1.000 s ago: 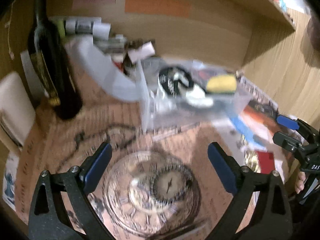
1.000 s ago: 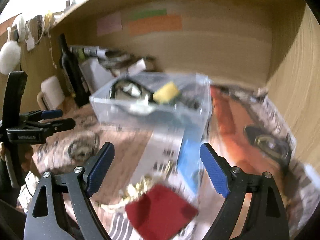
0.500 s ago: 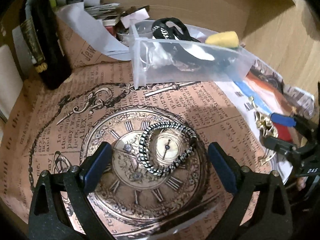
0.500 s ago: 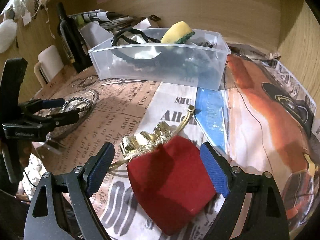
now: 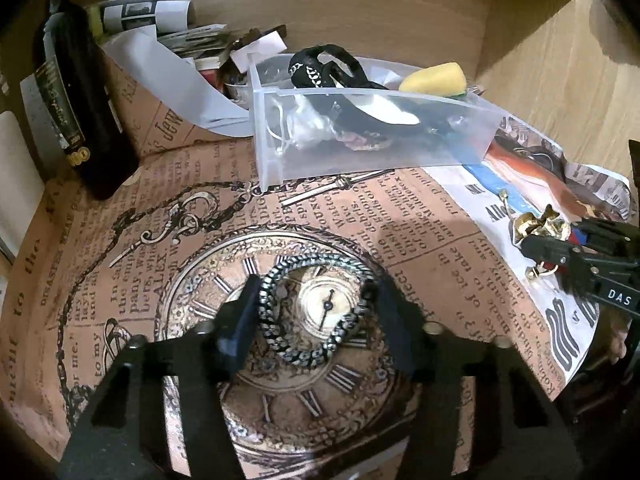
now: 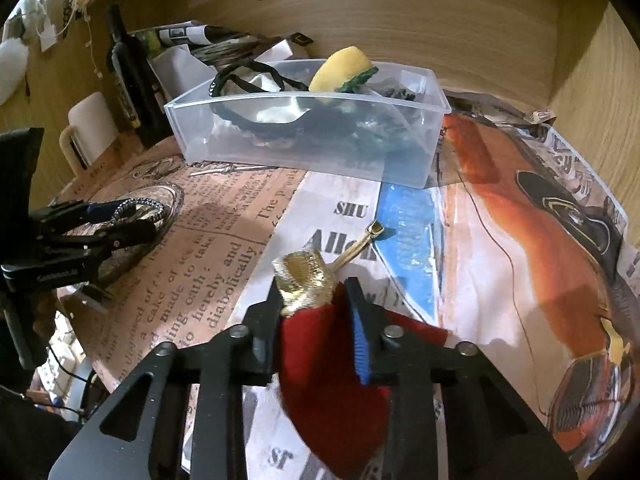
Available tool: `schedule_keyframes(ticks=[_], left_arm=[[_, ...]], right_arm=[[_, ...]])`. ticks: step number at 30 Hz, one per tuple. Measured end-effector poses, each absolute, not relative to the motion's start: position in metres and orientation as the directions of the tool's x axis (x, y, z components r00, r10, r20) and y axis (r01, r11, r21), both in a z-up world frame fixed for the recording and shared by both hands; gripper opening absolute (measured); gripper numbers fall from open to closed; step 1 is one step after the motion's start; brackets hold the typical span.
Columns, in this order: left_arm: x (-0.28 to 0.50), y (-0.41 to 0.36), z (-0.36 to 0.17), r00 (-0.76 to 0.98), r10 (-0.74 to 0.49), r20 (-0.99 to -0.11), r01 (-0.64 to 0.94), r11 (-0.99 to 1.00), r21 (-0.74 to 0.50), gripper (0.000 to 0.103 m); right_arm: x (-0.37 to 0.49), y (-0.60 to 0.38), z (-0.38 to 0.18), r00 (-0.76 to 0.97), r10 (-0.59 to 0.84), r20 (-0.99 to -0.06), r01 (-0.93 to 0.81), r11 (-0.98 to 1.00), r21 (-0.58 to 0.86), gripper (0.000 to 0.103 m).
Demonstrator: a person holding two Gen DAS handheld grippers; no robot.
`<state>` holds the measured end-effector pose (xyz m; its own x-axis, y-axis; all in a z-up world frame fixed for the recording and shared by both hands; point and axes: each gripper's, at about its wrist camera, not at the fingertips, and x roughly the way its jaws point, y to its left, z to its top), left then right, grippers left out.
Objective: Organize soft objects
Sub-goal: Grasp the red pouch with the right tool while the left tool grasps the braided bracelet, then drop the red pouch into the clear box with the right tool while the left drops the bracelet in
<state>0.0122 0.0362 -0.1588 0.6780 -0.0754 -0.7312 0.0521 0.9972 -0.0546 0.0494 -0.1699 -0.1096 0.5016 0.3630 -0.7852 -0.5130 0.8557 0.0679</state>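
Observation:
A black-and-white braided cord ring [image 5: 288, 350] lies on the pocket-watch print. My left gripper [image 5: 314, 314] is closing on it, and its pads touch the ring's two sides. In the right wrist view, my right gripper [image 6: 316, 314] is closing on a red velvet pouch [image 6: 320, 364] and squeezes it just below its gold gathered top [image 6: 306, 276]. Each gripper shows in the other view: the right gripper [image 5: 560, 248] and the left gripper [image 6: 132, 220]. Behind them stands a clear plastic box [image 6: 312, 156] holding a yellow sponge [image 6: 340, 68] and a black strap [image 5: 320, 68].
A dark bottle [image 5: 80, 100] stands at the back left beside a white mug [image 6: 88, 128]. Rolled and loose papers [image 5: 160, 12] are piled behind the box. Wooden panels [image 6: 440, 20] close the back and right. Printed paper sheets [image 6: 500, 208] cover the table.
Both grippers came down, then their jaws drew in: the left from wide open onto the braided ring, the right from wide open onto the red pouch, which now bunches between the pads.

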Motion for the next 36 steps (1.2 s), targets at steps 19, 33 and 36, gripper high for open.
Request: schedule_keyframes(ticks=[19,33,36], left_arm=[[0.021,0.034,-0.118,0.749,-0.080,-0.657,0.064,0.997,-0.048,0.037],[0.059,0.027,-0.063,0.824,-0.095,-0.558,0.100,0.995,-0.022,0.037],[0.073,0.025,-0.055,0.833,-0.095,-0.545,0.100,0.995,-0.020,0.037]], right_arm=[[0.067,-0.178,-0.060,0.632,0.394,-0.668,-0.489,0.871,0.051,0.018],[0.104,-0.172,0.003,0.750,0.418,-0.513,-0.496,0.868,-0.019,0.018],[0.114,-0.168,0.009,0.758,0.420,-0.499,-0.502,0.864,-0.035,0.018]])
